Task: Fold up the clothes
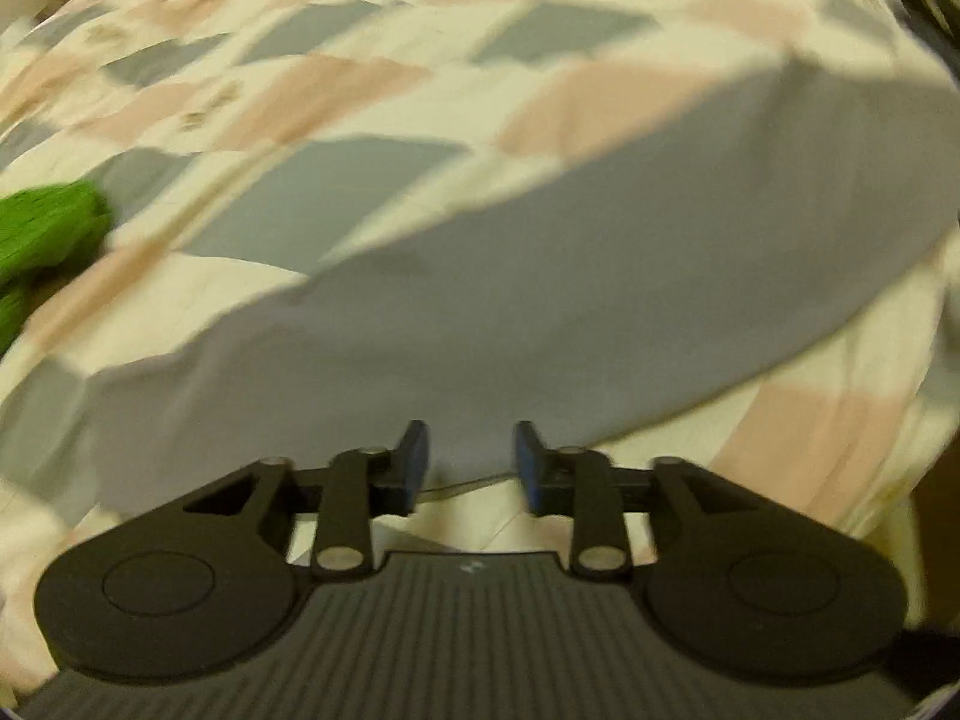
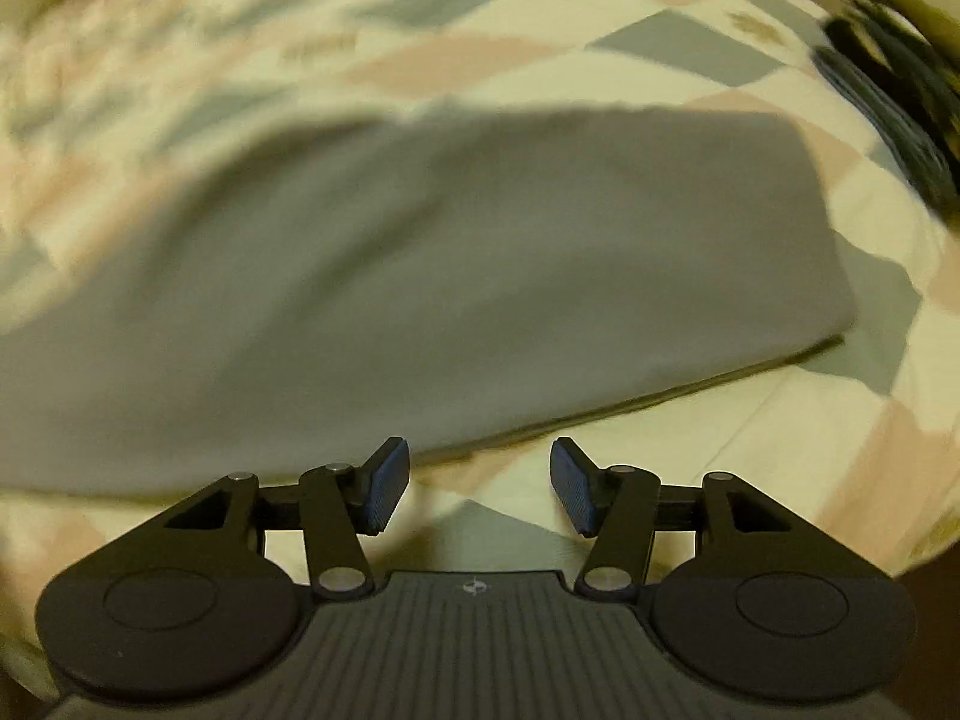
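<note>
A grey garment (image 1: 540, 300) lies flat and folded on a bed covered by a bedspread (image 1: 336, 90) of cream, pink and grey diamonds. The left tool (image 1: 472, 461) hangs above the garment's near edge, its 2 blue pads apart, nothing between them. The right tool (image 2: 480, 483) is likewise spread and empty. A green cloth (image 1: 42, 234) lies at the left.
</note>
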Motion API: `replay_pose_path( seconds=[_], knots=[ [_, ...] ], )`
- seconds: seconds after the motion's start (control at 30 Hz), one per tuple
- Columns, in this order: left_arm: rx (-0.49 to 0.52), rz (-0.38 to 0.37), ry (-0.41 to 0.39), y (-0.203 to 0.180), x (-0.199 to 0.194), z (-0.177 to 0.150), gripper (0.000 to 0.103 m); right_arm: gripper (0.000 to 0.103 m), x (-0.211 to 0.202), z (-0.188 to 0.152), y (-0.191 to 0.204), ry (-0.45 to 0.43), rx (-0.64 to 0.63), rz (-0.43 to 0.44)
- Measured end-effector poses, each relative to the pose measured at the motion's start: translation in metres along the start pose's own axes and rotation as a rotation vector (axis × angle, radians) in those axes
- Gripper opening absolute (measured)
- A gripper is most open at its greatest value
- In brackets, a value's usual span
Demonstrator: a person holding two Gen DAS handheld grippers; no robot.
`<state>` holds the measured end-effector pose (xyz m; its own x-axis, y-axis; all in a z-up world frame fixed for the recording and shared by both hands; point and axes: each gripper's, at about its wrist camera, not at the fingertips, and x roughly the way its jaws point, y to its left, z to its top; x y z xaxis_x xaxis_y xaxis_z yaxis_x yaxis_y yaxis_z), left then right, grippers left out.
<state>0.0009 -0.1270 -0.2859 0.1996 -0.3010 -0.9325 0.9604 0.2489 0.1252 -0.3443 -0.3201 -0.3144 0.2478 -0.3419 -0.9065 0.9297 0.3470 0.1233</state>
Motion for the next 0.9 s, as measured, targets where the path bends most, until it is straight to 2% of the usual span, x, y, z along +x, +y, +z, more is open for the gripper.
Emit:
replay_pose_path(
  seconds=[0.03,0.1,0.17,0.3,0.47,0.7,0.9],
  knots=[
    [-0.03,0.012,-0.003,0.003,-0.014,0.006,0.049,0.077,-0.013,0.005,0.001,-0.017,0.034,0.028],
    [-0.067,0.036,-0.016,0.007,-0.04,0.018,0.052,0.088,-0.031,0.016,0.016,-0.017,0.073,0.069],
    [-0.077,0.058,-0.04,0.008,-0.065,0.033,0.052,0.088,-0.047,0.024,0.034,-0.018,0.103,0.114],
    [-0.065,0.059,-0.128,0.02,-0.107,0.067,0.061,0.091,-0.085,0.022,0.07,-0.057,0.129,0.173],
    [-0.024,0.07,-0.23,0.05,-0.148,0.093,0.067,0.094,-0.129,0.024,0.118,-0.134,0.099,0.122],
    [0.041,0.089,-0.283,0.118,-0.177,0.09,0.078,0.098,-0.159,0.012,0.196,-0.219,0.176,0.042],
    [0.108,0.061,-0.314,0.165,-0.19,0.072,0.08,0.101,-0.17,-0.019,0.267,-0.223,0.216,-0.001]
  ],
)
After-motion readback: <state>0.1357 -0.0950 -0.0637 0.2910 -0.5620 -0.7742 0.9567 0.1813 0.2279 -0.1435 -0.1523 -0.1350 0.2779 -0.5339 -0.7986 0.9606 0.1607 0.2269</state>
